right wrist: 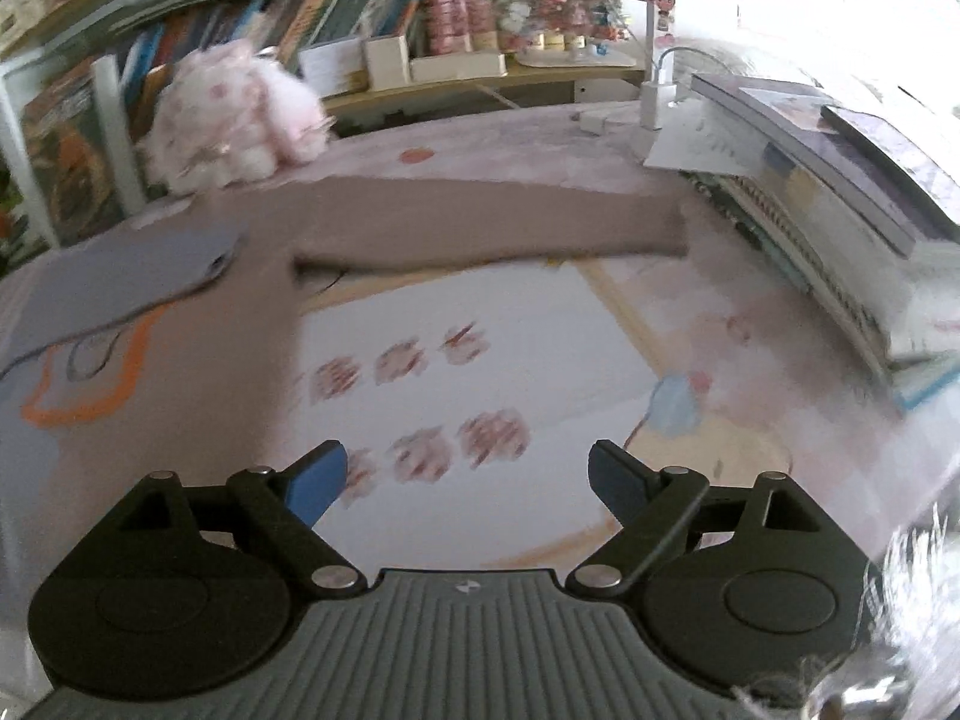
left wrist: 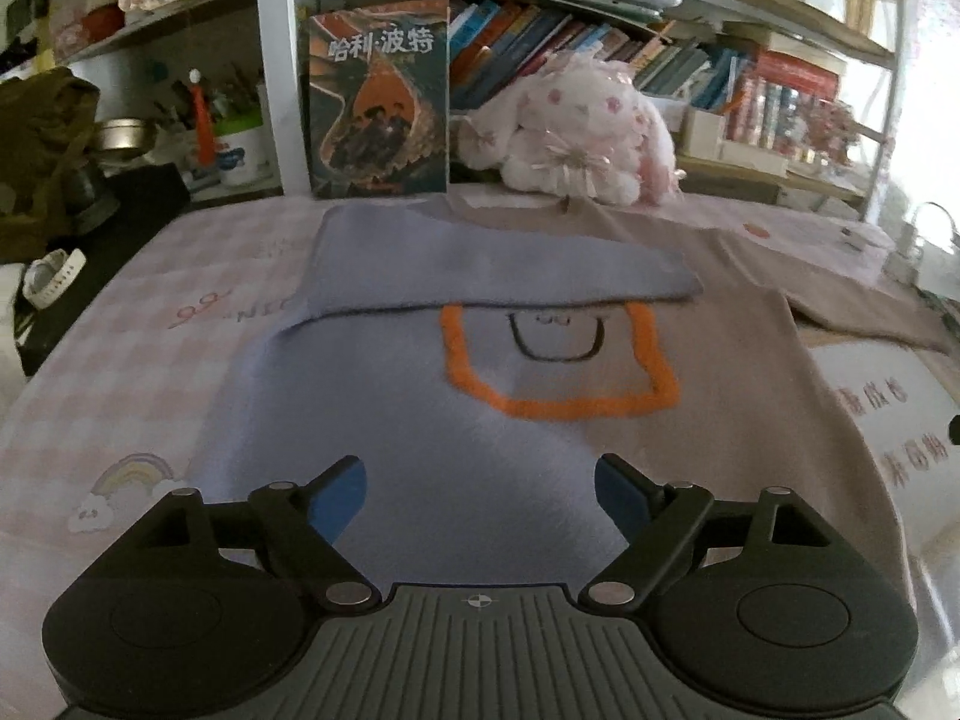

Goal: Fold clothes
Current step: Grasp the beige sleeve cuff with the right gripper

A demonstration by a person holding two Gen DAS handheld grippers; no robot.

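A two-tone sweater (left wrist: pixel 420 420), lavender on its left half and tan on its right, lies flat on the desk with an orange outlined shape on the chest. Its lavender sleeve (left wrist: pixel 480 264) is folded across the chest. The tan sleeve (right wrist: pixel 492 222) stretches out straight to the right. My left gripper (left wrist: pixel 480 480) hovers open over the sweater's lower body, nothing between its blue pads. My right gripper (right wrist: pixel 468 474) is open too, above a white sheet with red marks (right wrist: pixel 450 372), just right of the sweater's tan side (right wrist: pixel 198 396).
A pink checked cloth (left wrist: pixel 150 312) covers the desk. A plush toy (left wrist: pixel 576 126) and an upright book (left wrist: pixel 378 96) stand at the back before full shelves. A stack of books (right wrist: pixel 840 210) lies at the right edge. A watch (left wrist: pixel 51 279) sits at the far left.
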